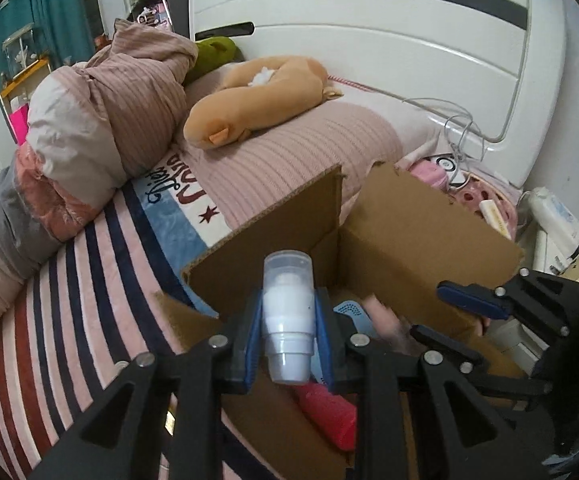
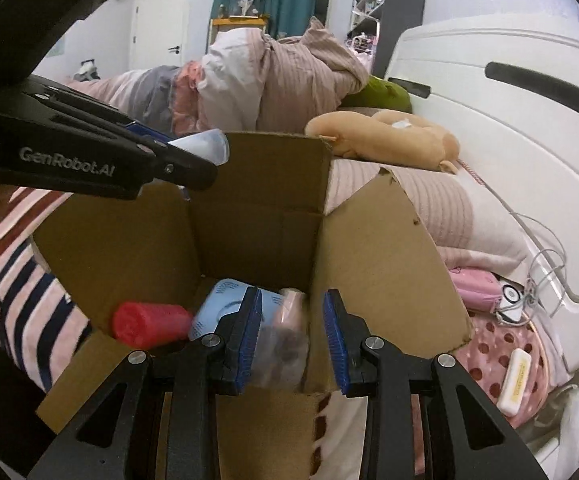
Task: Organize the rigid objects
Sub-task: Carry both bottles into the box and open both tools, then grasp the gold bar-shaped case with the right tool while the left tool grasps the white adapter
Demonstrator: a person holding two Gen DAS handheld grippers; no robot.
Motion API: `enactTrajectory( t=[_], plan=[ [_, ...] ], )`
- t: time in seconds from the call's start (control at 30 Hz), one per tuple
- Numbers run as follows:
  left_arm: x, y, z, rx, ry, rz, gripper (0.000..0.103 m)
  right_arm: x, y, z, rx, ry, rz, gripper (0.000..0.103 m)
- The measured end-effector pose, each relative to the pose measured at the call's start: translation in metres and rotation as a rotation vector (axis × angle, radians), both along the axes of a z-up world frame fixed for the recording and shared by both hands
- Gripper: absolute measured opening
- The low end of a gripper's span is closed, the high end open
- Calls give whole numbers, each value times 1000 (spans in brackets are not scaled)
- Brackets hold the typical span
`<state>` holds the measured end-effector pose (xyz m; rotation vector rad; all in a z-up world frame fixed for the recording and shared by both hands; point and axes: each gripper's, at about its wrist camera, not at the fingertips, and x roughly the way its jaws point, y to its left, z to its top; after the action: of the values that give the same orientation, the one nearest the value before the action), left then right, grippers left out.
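A: Left gripper (image 1: 288, 336) pose?

B: Level over the near rim of the cardboard box (image 1: 409, 220), pointing toward the headboard (image 1: 369, 52). Its blue pads are clamped on a white pump bottle (image 1: 288, 320) with a clear cap, cap end pointing away from the camera. In the right wrist view the same bottle (image 2: 205, 145) sits above the box's left wall.

A: Right gripper (image 2: 292, 340)?

B: Jaws apart, holding nothing. It points into the box opening from the near side. A blurred pink and clear object (image 2: 285, 340) lies between the pads, lower in the box; contact cannot be told.

A: Box contents?

B: Red cylinder (image 2: 149, 324) on its side at left, a light blue item (image 2: 225, 308) just beside it.

A: Edges, room?

B: Flaps stand up at the back and right; the right flap (image 2: 389, 272) is close beside the right gripper's outer finger. The box sits on the striped bed cover (image 1: 69, 300). A plush toy (image 1: 249, 96) lies well behind, on the pink blanket.
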<state>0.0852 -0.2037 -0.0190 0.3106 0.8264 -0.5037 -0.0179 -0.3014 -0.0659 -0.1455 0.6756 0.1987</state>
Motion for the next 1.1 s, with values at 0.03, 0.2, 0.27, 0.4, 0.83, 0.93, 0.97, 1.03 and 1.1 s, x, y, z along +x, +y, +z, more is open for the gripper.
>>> enactTrajectory(
  t=[0.03,0.2,0.27,0.4,0.83,0.93,0.97,1.03,1.1],
  plan=[
    [2,0,-1,2,3,2,21,0,-2,-1,10,1,5,27],
    [5,2,-3,14,5,14,21,2,-5,0,37,8,11,28],
    [5,2,-5,23,4,16,21,3,-7,0,44,10,12,28],
    [2,6,-3,23,-13,35,50,3,-9,2,53,14,8,28],
    [-28,103,44,-150,-130,142,72,-6,19,47,141,-55,83,43],
    [-35,145,48,-185,-147,204,77,-10,46,65,158,-87,155,52],
    [-37,158,47,-194,-151,223,79,-11,53,68,164,-90,174,58],
    [-39,186,41,-205,-154,265,80,-14,79,77,187,-96,238,59],
    [-41,213,29,-217,-143,306,80,-15,106,80,192,-90,305,59]
  ],
)
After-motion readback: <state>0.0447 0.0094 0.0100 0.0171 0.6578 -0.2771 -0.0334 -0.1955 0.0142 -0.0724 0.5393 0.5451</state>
